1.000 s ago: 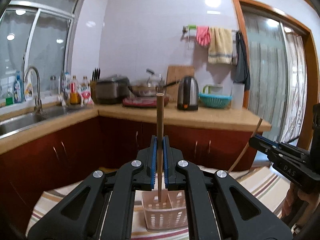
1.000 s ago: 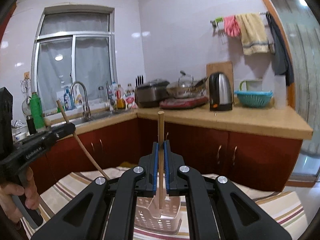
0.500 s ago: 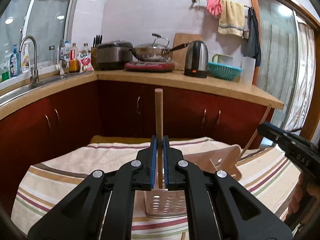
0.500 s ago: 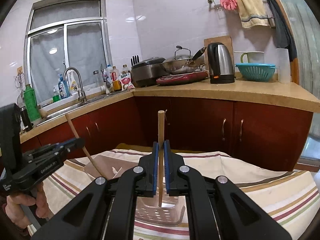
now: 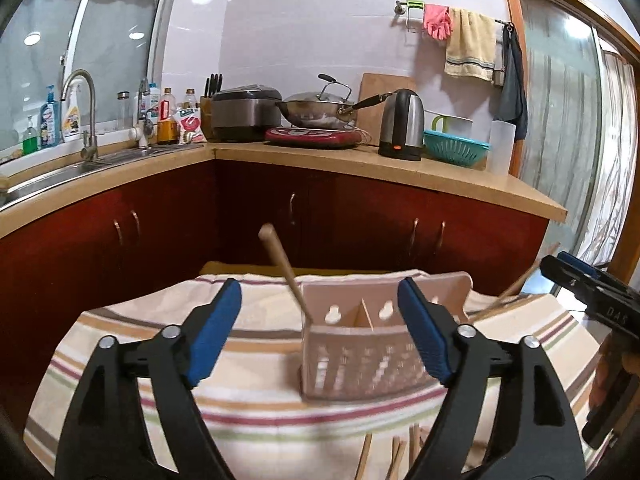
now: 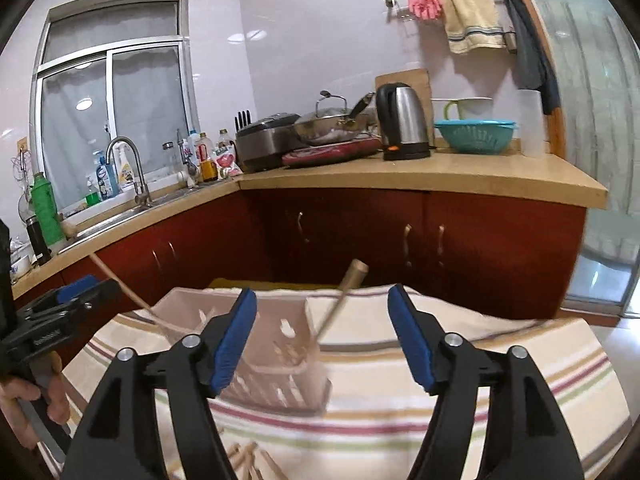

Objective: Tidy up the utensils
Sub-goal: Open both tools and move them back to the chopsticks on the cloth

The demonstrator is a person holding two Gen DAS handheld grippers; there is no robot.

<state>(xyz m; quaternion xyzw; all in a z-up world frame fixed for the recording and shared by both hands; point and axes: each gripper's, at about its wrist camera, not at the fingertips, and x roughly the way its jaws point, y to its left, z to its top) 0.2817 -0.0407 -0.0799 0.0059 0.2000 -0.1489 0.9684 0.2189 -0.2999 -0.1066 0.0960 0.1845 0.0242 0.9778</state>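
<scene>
Both hand-held grippers (image 5: 320, 332) (image 6: 322, 338) gape empty; chopsticks (image 5: 282, 270) lean at 11 o'clock in the caddy (image 5: 360, 360), which could tip.

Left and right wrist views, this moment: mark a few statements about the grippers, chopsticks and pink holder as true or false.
1. The left gripper is open with nothing between its fingers. True.
2. The right gripper is clamped on a round wooden chopstick. False: its jaws are wide apart, and the round wooden chopstick leans in the holder, free of them.
3. The pink slotted plastic holder lies tipped on its side. False: it stands upright on the striped tablecloth.
4. Loose wooden sticks lie on the cloth in front of the holder, nearer the camera. True.
</scene>
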